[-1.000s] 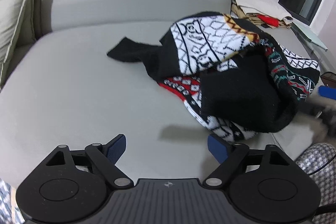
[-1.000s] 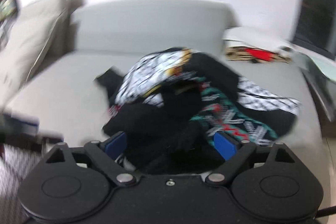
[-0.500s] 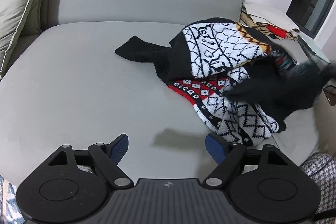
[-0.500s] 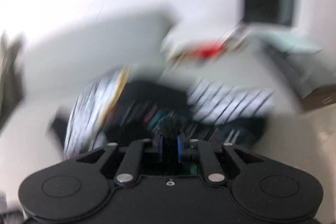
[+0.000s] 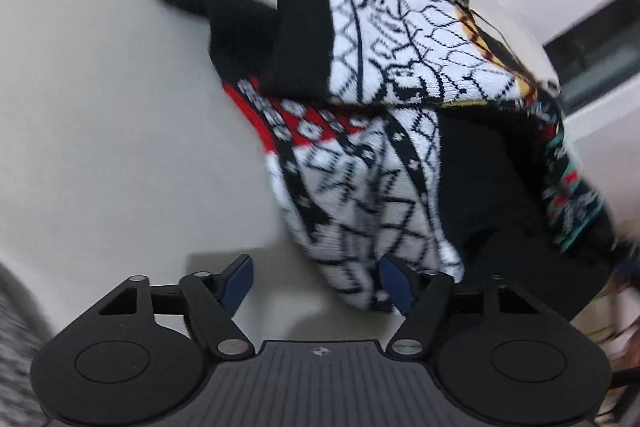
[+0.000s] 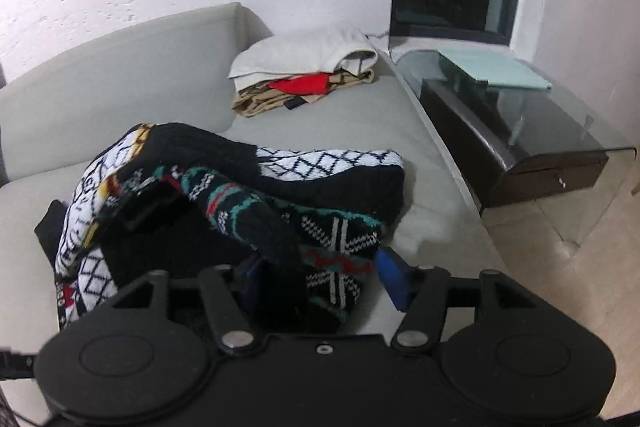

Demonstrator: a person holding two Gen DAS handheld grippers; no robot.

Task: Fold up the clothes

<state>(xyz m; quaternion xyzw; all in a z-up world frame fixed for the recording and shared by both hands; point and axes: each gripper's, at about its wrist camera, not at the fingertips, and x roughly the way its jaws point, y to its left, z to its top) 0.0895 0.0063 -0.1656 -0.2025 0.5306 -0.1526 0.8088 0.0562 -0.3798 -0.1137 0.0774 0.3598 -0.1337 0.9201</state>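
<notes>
A crumpled knit sweater [image 5: 384,67], black with white, red and teal patterns, lies in a heap on the grey sofa seat [image 5: 100,107]. My left gripper [image 5: 316,281] is open at the heap's near edge, and the white patterned hem hangs down by its right fingertip. In the right wrist view the same sweater [image 6: 320,167] fills the lower left. My right gripper [image 6: 323,281] is open too, with a teal and black fold lying loose between its blue pads [image 6: 394,283].
A stack of folded clothes [image 6: 304,67], white on top, sits at the sofa's far corner. A glass side table [image 6: 520,115] over a dark cabinet stands to the right of the sofa [image 6: 360,119], under a dark window. The sofa backrest runs behind the heap.
The right gripper, shut on sweater fabric half a second ago, now stands open with the fabric slack between its fingers. The left gripper has moved closer to the heap and tilted.
</notes>
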